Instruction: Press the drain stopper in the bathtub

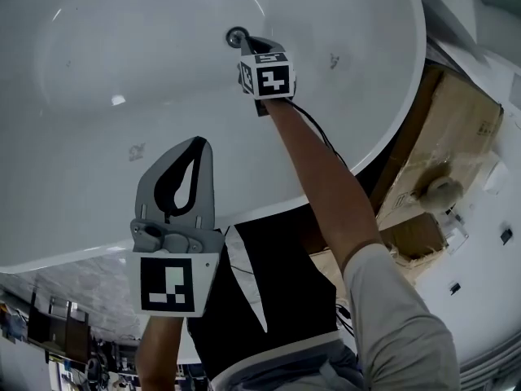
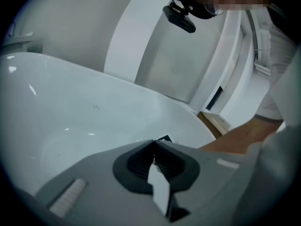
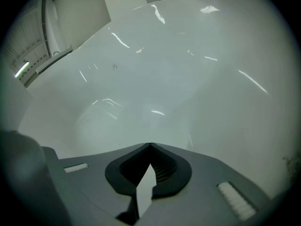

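Stopper [image 1: 237, 35] looked rigid, slick metal — no hold needed, press top centre w/ right gripper [image 1: 247, 44]; its jaws were clenched empty, left gripper [image 1: 199, 143] likewise.

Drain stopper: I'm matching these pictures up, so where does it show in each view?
Head view: drain stopper top centre, at the right gripper's tip.
Left gripper view: not in it.
Right gripper view: not in it.
Shared landmark: the white bathtub, in all three.
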`<action>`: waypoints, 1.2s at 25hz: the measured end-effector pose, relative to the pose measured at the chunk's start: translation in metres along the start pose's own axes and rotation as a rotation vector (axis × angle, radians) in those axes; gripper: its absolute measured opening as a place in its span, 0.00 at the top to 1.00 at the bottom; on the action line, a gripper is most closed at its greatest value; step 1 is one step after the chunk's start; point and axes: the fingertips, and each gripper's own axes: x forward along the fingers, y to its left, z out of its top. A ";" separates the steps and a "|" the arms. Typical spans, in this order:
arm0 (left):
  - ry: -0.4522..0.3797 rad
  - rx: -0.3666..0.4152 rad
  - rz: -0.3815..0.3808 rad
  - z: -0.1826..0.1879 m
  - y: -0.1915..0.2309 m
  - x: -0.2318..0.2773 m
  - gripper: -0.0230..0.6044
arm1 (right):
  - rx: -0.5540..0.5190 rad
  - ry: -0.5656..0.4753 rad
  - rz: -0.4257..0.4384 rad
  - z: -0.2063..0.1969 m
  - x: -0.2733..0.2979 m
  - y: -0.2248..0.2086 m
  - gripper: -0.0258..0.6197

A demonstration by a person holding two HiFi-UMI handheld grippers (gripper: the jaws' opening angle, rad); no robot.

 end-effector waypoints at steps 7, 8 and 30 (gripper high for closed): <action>-0.028 -0.005 -0.012 0.025 -0.020 -0.027 0.96 | 0.023 -0.033 0.019 0.018 -0.049 0.010 0.97; -0.030 -0.006 -0.012 0.028 -0.021 -0.031 0.96 | 0.027 -0.037 0.023 0.020 -0.055 0.012 0.97; -0.100 0.043 -0.019 0.092 -0.066 -0.087 0.96 | 0.114 -0.082 0.049 0.034 -0.170 0.008 0.97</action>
